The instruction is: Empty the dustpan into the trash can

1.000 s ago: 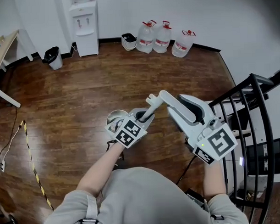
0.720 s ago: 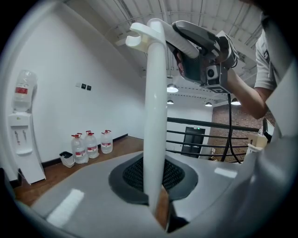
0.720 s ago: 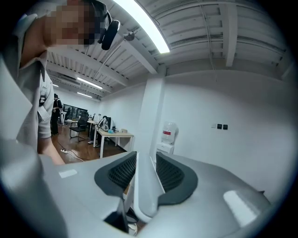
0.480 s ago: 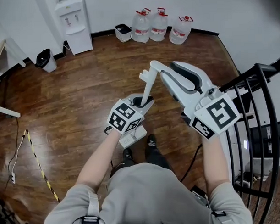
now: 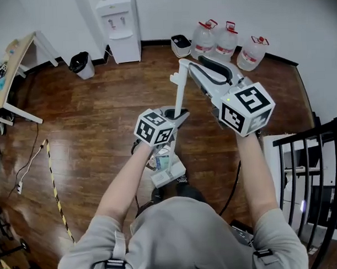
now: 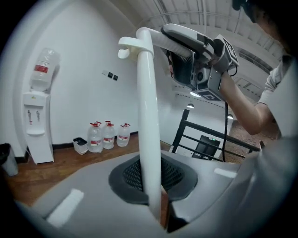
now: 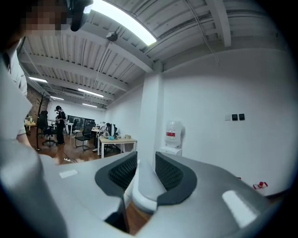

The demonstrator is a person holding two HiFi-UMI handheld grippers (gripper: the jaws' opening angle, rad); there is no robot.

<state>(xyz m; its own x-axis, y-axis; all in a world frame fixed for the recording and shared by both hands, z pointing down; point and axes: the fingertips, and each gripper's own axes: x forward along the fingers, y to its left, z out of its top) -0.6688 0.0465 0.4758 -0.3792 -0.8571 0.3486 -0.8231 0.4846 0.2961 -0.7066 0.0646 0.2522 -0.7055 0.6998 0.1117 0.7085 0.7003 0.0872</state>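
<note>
Head view: a person stands on a brown wooden floor (image 5: 91,123), carrying a white long-handled plastic dustpan (image 5: 168,171) with both grippers. The pan hangs low, near the person's feet. Something pale lies in it, can't tell what. The upright white handle pole (image 5: 179,89) runs up between the hands.

The left gripper (image 5: 176,115) pinches the pole low down. Its jaws are closing, with the pads pressed on either side of the pole in the left gripper view. The right gripper (image 5: 187,67) clamps the hooked top end, and the right gripper view shows the white handle end squeezed between its pads.

The likely target is the small grey trash can with a black liner (image 5: 81,65), far left beside the white water dispenser (image 5: 120,28) and well apart from the pan. A second small white bin (image 5: 181,45) sits far, next to three clear water bottles (image 5: 227,42). Nothing has been dumped yet, judging by the load in the pan.

Risks:
- The pan swings on the long pole and spills its load on the floor.
- The smooth round pole twists or slides in the left pinch, tipping the pan early.
- The black cable (image 5: 235,184) on the floor near right could catch a foot.
- The bin mouth is small, so a tilt made too soon or off-centre misses it.
</note>
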